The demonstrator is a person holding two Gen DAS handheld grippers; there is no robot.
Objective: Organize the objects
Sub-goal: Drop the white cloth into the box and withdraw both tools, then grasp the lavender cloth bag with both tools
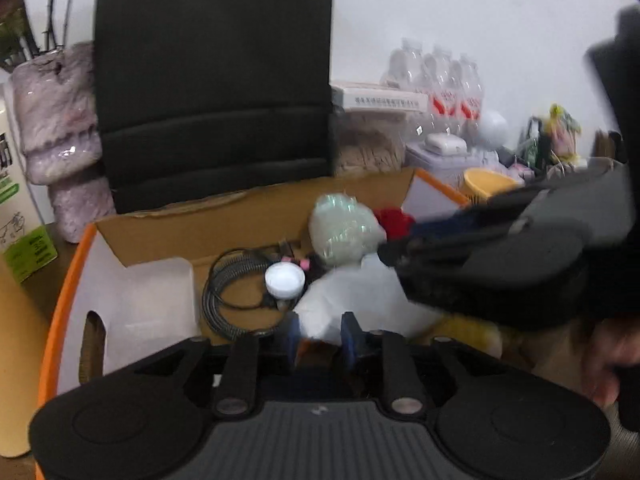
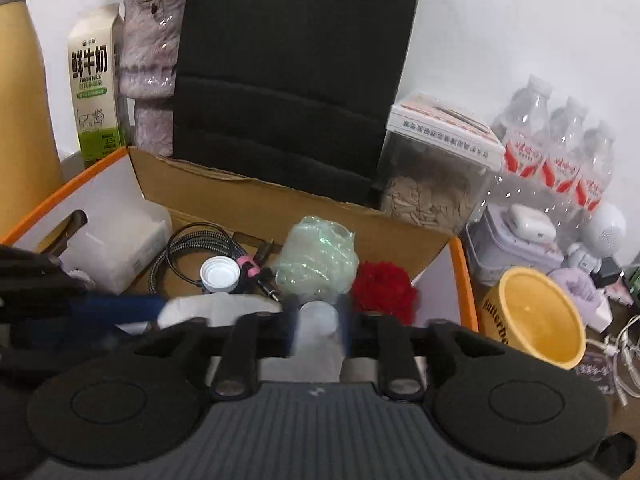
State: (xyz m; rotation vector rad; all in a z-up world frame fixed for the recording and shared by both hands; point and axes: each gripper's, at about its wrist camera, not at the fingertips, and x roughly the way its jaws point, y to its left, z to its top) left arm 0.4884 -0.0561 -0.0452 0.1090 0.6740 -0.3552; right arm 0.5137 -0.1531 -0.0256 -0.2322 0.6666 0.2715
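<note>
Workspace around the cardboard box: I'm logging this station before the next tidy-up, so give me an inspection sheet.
Surface: brown tabletop, crowded.
Job's things: cardboard box holds a white cap, bubble wrap, a red fluffy item and a clear plastic case.
Clutter: milk carton, yellow bowl, water bottles, seed container.
Grippers: left gripper open over white wrapping; right gripper open, translucent item between its fingers.
Cables: braided cable coiled in box; white cable at table edge.
Surroundings: black chair back, white wall.
</note>
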